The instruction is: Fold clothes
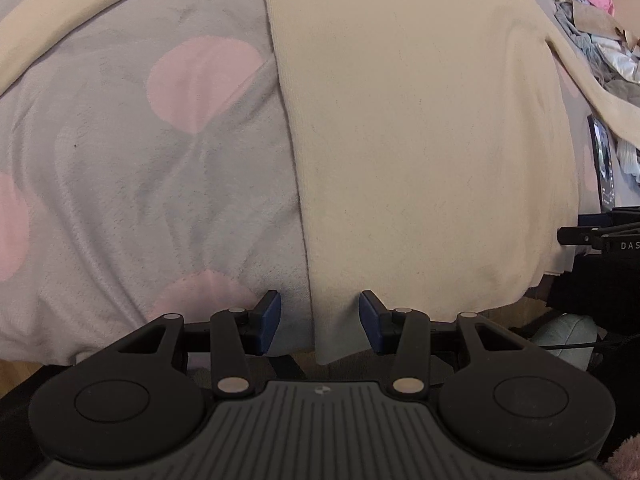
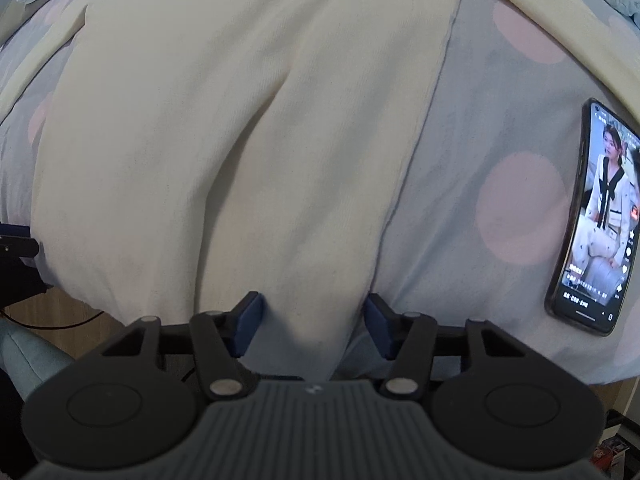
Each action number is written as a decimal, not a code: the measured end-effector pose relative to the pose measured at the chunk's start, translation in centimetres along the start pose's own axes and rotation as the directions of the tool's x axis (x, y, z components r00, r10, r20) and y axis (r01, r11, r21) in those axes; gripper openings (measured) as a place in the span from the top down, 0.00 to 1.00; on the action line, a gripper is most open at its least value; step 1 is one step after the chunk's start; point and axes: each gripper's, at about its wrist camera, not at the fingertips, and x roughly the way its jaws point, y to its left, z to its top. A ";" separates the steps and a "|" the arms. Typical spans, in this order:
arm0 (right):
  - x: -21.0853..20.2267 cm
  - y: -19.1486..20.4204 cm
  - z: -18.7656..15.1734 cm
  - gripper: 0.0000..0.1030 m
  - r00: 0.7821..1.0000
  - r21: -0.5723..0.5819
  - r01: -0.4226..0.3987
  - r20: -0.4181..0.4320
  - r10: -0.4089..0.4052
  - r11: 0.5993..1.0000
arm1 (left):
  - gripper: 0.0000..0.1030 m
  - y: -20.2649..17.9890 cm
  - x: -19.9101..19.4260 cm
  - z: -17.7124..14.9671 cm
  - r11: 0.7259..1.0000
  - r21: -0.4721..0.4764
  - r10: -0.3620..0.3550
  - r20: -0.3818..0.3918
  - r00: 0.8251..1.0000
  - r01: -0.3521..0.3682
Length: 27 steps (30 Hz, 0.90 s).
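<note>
Both at the bed's near edge: left hand-held gripper (image 1: 320, 322) part-open astride the cream garment (image 1: 420, 140) hem corner, right hand-held gripper (image 2: 312, 326) part-open astride a ridge, pads seemingly not pinching; grab both layers before closing.

Soft, even indoor light in both wrist views, no glare. Strong fisheye bending; black vignette at the corners. Mild overall softness. Faint shadow along the cream garment (image 2: 224, 128) fold. Phone (image 2: 596, 216) screen glows brightly at the bed's edge.
</note>
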 end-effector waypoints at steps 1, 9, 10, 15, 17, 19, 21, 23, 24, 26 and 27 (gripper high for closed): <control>-0.1 0.0 -0.1 0.44 1.000 -0.004 -0.001 0.000 0.001 1.000 | 0.62 -0.2 0.0 -0.1 1.000 0.008 0.006 0.001 1.000 -0.006; -1.3 0.4 -1.0 0.69 1.000 -0.061 0.003 0.018 -0.002 0.998 | 0.93 -1.1 -0.4 -0.4 0.997 0.075 0.031 0.018 0.999 -0.032; -1.5 0.6 -1.1 0.76 1.000 -0.072 0.006 0.021 -0.005 0.997 | 0.96 -1.4 -0.5 -0.4 0.995 0.088 0.039 0.021 0.999 -0.040; -3.8 0.6 -1.5 0.90 1.000 -0.125 0.026 0.014 -0.024 0.992 | 0.98 -1.7 -2.2 -0.3 0.994 0.107 0.003 0.023 1.000 -0.005; -5.2 0.3 -1.7 0.91 0.999 -0.150 0.042 0.011 -0.041 0.988 | 0.98 -1.5 -3.7 -0.2 0.995 0.096 -0.028 0.035 0.999 0.024; -6.7 -0.1 -1.8 0.92 0.998 -0.177 0.068 0.010 -0.067 0.982 | 0.98 -1.2 -5.2 -0.2 0.995 0.088 -0.053 0.045 0.998 0.049; -8.2 -0.6 -2.0 0.92 0.995 -0.203 0.094 0.006 -0.095 0.975 | 0.98 -0.9 -6.7 -0.2 0.994 0.095 -0.057 0.050 0.997 0.052; -9.2 -1.2 -2.3 0.92 0.993 -0.226 0.113 -0.013 -0.119 0.968 | 0.98 -0.6 -7.7 -0.4 0.993 0.106 -0.058 0.040 0.998 0.053; -9.4 -1.5 -2.4 0.92 0.991 -0.236 0.119 -0.024 -0.128 0.964 | 0.98 -0.7 -7.6 -0.5 0.993 0.113 -0.049 0.030 0.998 0.045; -9.3 -1.9 -2.8 0.94 0.986 -0.258 0.144 -0.045 -0.161 0.955 | 0.99 -1.0 -7.3 -0.5 0.991 0.131 -0.020 0.012 1.000 0.018; -9.0 -2.1 -3.0 0.94 0.983 -0.266 0.153 -0.054 -0.174 0.952 | 1.00 -0.9 -6.9 -0.4 0.992 0.128 -0.009 -0.003 1.000 0.009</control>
